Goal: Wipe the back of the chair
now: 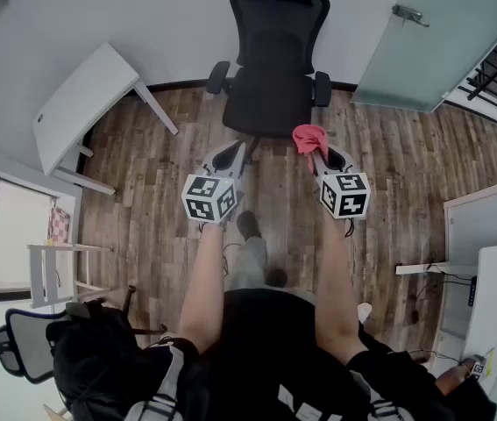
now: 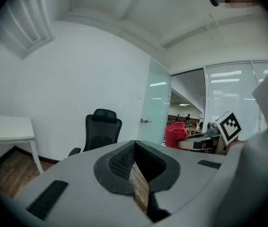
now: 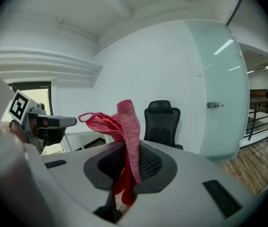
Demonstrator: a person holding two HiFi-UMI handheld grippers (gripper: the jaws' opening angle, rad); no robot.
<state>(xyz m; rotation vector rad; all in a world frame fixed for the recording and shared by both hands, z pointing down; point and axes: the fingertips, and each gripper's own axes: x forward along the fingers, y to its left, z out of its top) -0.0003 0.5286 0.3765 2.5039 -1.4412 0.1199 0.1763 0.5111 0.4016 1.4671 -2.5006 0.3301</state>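
A black mesh office chair (image 1: 274,55) with a headrest stands against the white wall, seat facing me; it also shows upright in the left gripper view (image 2: 99,129) and the right gripper view (image 3: 162,123). My right gripper (image 1: 315,153) is shut on a red cloth (image 1: 309,137), which sticks up from the jaws (image 3: 124,126). It hangs just right of the chair's seat front. My left gripper (image 1: 233,154) hovers near the seat's front left, jaws shut with nothing between them. The back side of the backrest is hidden.
A white table (image 1: 81,103) stands at the left by the wall. A frosted glass door (image 1: 441,33) is at the upper right. A white desk (image 1: 493,261) sits at the right, and another chair (image 1: 20,349) at the lower left. Wood floor (image 1: 397,165) lies around the chair.
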